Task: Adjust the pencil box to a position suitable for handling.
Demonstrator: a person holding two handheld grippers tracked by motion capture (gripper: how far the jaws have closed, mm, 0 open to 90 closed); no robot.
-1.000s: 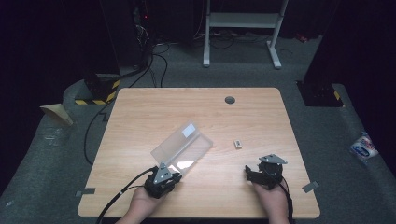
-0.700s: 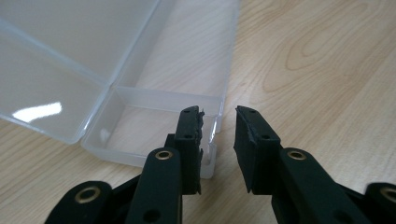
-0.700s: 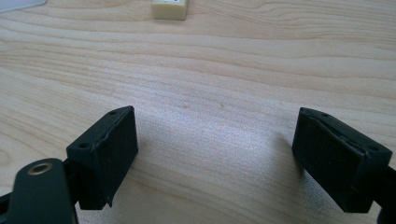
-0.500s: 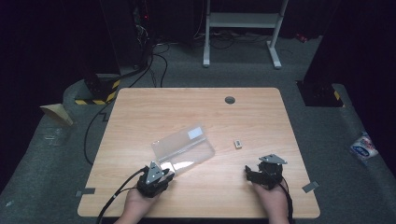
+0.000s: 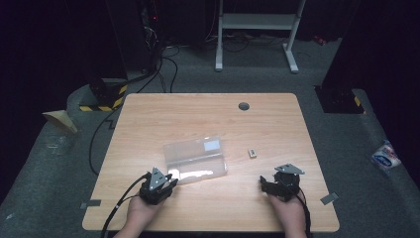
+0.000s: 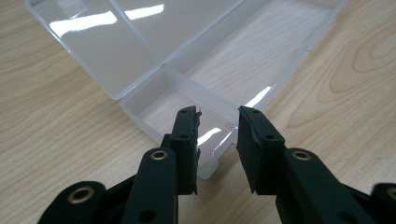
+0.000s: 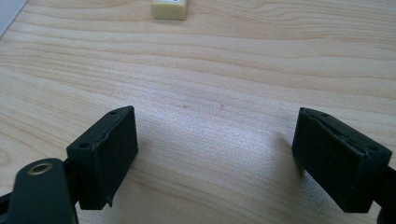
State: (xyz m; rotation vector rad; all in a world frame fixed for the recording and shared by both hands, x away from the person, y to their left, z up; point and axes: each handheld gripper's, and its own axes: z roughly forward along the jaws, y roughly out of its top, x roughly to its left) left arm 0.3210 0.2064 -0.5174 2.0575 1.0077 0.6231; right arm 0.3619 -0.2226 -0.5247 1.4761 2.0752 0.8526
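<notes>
A clear plastic box [image 5: 195,158] lies open and flat on the wooden table [image 5: 198,114], its lid hinged back. The box [image 6: 210,70] is empty in the left gripper view. My left gripper [image 5: 169,179] sits at its near left corner. There the left gripper [image 6: 218,123] is open, its jaws standing either side of the corner wall with a gap. A small cream block [image 5: 252,152] lies to the right of the box. My right gripper [image 5: 271,180] hovers near the front edge, and the right gripper [image 7: 215,126] is wide open over bare wood, with the block [image 7: 170,9] ahead.
A round cable hole [image 5: 243,106] sits near the table's far edge. A black cable [image 5: 116,208] trails from the left gripper over the front edge. A white label [image 5: 212,145] is on the box lid. Bare wood lies between the two grippers.
The box has turned from a slanted pose to lie flat, roughly square with the table's front edge. My left gripper has shifted left with its corner. The right gripper has stayed put.
</notes>
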